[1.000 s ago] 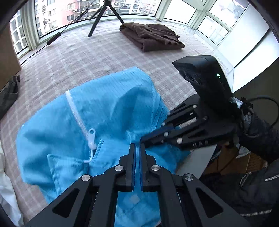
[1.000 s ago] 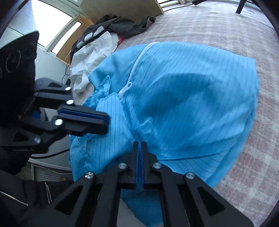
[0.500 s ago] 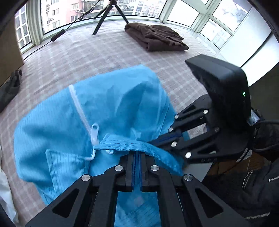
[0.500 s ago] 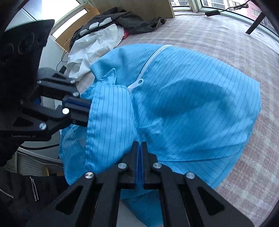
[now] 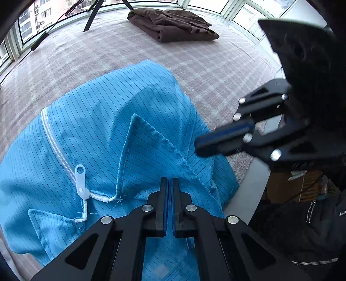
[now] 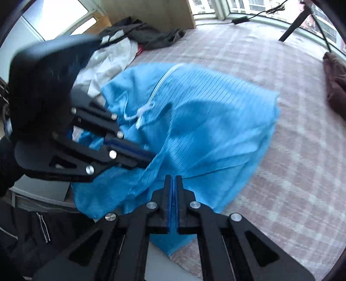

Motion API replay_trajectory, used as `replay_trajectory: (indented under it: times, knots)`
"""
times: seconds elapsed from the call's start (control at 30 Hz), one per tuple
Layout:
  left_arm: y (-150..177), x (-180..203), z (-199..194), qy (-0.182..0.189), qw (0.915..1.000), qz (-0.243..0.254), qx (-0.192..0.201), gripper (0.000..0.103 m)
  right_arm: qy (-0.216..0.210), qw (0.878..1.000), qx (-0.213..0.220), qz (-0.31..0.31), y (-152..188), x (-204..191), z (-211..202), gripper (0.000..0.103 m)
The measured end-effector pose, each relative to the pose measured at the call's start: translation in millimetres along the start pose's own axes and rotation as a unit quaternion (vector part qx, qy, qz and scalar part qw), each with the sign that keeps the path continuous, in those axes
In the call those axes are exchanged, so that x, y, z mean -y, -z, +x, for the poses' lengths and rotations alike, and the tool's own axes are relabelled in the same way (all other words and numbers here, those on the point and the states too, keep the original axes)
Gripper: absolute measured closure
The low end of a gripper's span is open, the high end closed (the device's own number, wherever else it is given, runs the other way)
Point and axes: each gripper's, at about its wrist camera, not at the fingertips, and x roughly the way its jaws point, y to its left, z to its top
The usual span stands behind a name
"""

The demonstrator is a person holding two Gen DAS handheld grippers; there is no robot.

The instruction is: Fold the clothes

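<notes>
A blue pinstriped garment [image 5: 97, 129] with a white zipper [image 5: 56, 140] lies bunched on the checked surface [image 5: 216, 69], and its near part hangs over the edge. My left gripper [image 5: 170, 181] is shut on the hem of a triangular flap folded over beside the zipper pull [image 5: 80, 177]. In the right wrist view the left gripper [image 6: 149, 160] has its tip in the blue garment [image 6: 205, 129]. My right gripper [image 6: 173, 179] is shut. In the left wrist view the right gripper [image 5: 197, 147] hovers above the garment's right edge, and no cloth shows in it.
A folded brown garment [image 5: 173, 23] lies at the far end by the windows. A pile of white and dark clothes [image 6: 121, 49] sits beyond the left gripper. A black tripod leg [image 5: 93, 15] stands at the back. The person's dark jacket [image 5: 302, 227] is below the surface's white edge [image 5: 248, 190].
The lifted hem flap has come down and now lies folded flat beside the zipper. My left gripper sank with it. My right gripper rose and drew away to the right.
</notes>
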Motion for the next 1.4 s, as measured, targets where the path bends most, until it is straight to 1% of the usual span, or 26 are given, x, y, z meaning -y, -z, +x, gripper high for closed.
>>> replay_trajectory:
  times: [0.07,0.1,0.17,0.23,0.3,0.37,0.43,0.47,0.57,0.63,0.7,0.73,0.8,0.83,0.87,0.97,1.03,1.1,1.13,1.17,1.23,1.33,1.4]
  knots:
    - [1,0,0,0.001,1.0000,-0.004,0.002,0.103,-0.014,1.000,0.024,0.005,-13,-1,-15,0.101]
    - [2,0,1,0.002,1.0000,-0.005,0.004,0.103,-0.018,1.000,0.022,-0.002,-19,-3,-13,0.101]
    - [5,1,1,0.002,1.0000,-0.007,0.006,0.103,-0.022,1.000,0.007,-0.016,-31,-8,2,0.101]
    - [9,2,0,-0.005,0.9999,-0.008,0.006,0.103,-0.023,0.999,-0.011,-0.028,-42,-12,19,0.101]
    - [17,4,-9,-0.016,0.9997,-0.015,0.009,0.103,-0.007,0.999,-0.038,-0.027,-46,-7,41,0.101]
    - [28,4,-22,-0.019,0.9991,-0.034,0.016,0.101,0.000,0.998,-0.054,-0.026,-44,-4,54,0.101]
    - [40,8,-34,-0.012,0.9982,-0.055,0.020,0.098,-0.008,0.998,-0.055,-0.025,-43,-4,56,0.101]
    - [44,10,-36,-0.013,0.9979,-0.061,0.018,0.093,-0.011,0.998,-0.053,-0.026,-42,-5,55,0.101]
    - [48,16,-31,-0.036,0.9966,-0.073,0.011,0.081,-0.019,0.998,-0.048,-0.031,-41,-9,50,0.101]
    - [48,13,-28,-0.042,0.9943,-0.098,0.009,0.078,-0.016,0.998,-0.048,-0.041,-42,-15,50,0.101]
    - [50,8,-25,-0.039,0.9923,-0.117,0.009,0.077,-0.016,0.998,-0.048,-0.047,-42,-17,50,0.101]
    - [50,6,-23,-0.033,0.9922,-0.120,0.011,0.078,-0.016,0.997,-0.049,-0.049,-41,-18,50,0.101]
    - [52,3,-20,-0.017,0.9923,-0.122,0.013,0.085,-0.017,0.997,-0.049,-0.052,-41,-18,49,0.101]
    - [53,4,-18,-0.007,0.9923,-0.123,0.013,0.099,-0.017,0.997,-0.048,-0.051,-40,-18,48,0.101]
    - [55,5,-17,-0.006,0.9924,-0.122,0.016,0.101,-0.018,0.997,-0.048,-0.050,-40,-17,47,0.101]
    - [59,13,-26,-0.032,0.9922,-0.112,0.044,0.103,-0.016,0.997,-0.047,-0.050,-41,-15,46,0.101]
    - [62,11,-39,-0.041,0.9892,-0.123,0.070,0.103,-0.012,0.997,-0.047,-0.052,-42,-15,45,0.101]
    - [68,9,-56,-0.051,0.9840,-0.138,0.101,0.103,-0.006,0.997,-0.047,-0.053,-42,-15,45,0.101]
    - [73,9,-64,-0.055,0.9816,-0.142,0.115,0.103,-0.003,0.997,-0.047,-0.054,-42,-14,46,0.101]
    - [78,10,-69,-0.056,0.9811,-0.138,0.123,0.103,0.004,0.997,-0.046,-0.057,-42,-13,47,0.101]
    - [86,13,-66,-0.062,0.9817,-0.131,0.123,0.103,0.017,0.997,-0.047,-0.061,-41,-11,51,0.101]
    - [92,11,-49,-0.050,0.9844,-0.132,0.105,0.103,0.029,0.996,-0.058,-0.054,-42,-5,58,0.101]
    - [91,14,-42,-0.047,0.9848,-0.129,0.106,0.102,0.034,0.996,-0.055,-0.059,-44,-9,53,0.101]
